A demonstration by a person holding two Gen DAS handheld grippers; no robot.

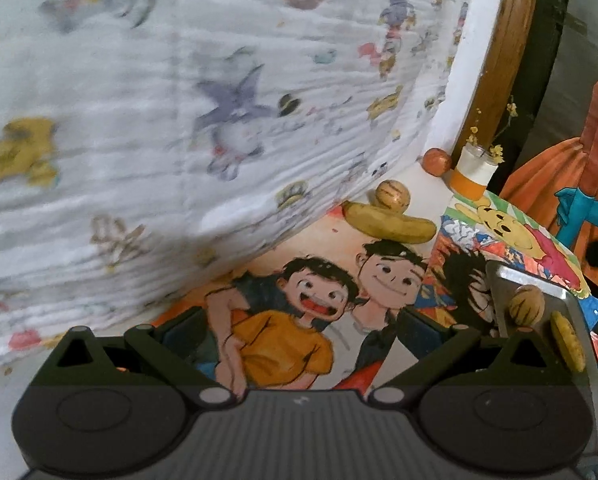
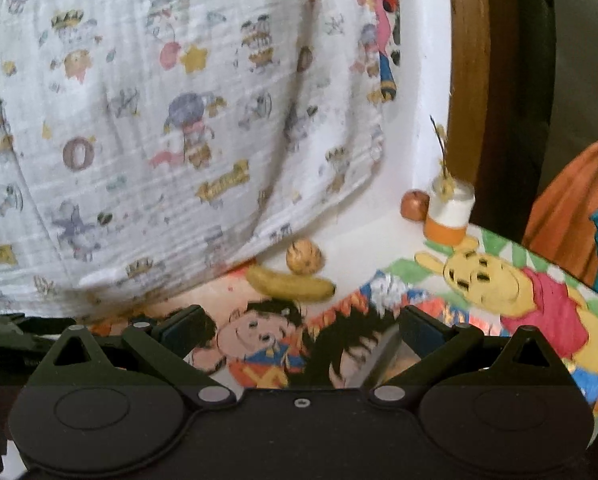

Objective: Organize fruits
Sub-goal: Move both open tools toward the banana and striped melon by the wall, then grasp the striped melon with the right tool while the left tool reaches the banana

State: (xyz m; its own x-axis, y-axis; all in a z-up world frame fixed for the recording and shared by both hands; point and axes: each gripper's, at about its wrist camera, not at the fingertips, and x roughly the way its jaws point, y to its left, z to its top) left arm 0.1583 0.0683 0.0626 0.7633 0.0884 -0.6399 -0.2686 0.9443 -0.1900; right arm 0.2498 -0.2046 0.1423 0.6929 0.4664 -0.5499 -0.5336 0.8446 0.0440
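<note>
A yellow banana (image 1: 391,223) lies on the cartoon-painted table, with a round tan striped fruit (image 1: 393,195) just behind it and a red apple (image 1: 437,161) farther back by the wall. A grey metal tray (image 1: 539,288) at the right holds another tan round fruit (image 1: 526,309) and a flat yellow fruit (image 1: 567,340). My left gripper (image 1: 299,328) is open and empty, low over the table in front of the banana. In the right wrist view the banana (image 2: 291,286), tan fruit (image 2: 304,256) and apple (image 2: 415,205) lie ahead. My right gripper (image 2: 299,330) is open and empty.
A white and orange cup (image 1: 473,174) with dried yellow flowers stands beside the apple; it also shows in the right wrist view (image 2: 449,216). A white printed cloth (image 1: 179,120) hangs along the left and back. A brown frame (image 1: 503,52) rises at the right.
</note>
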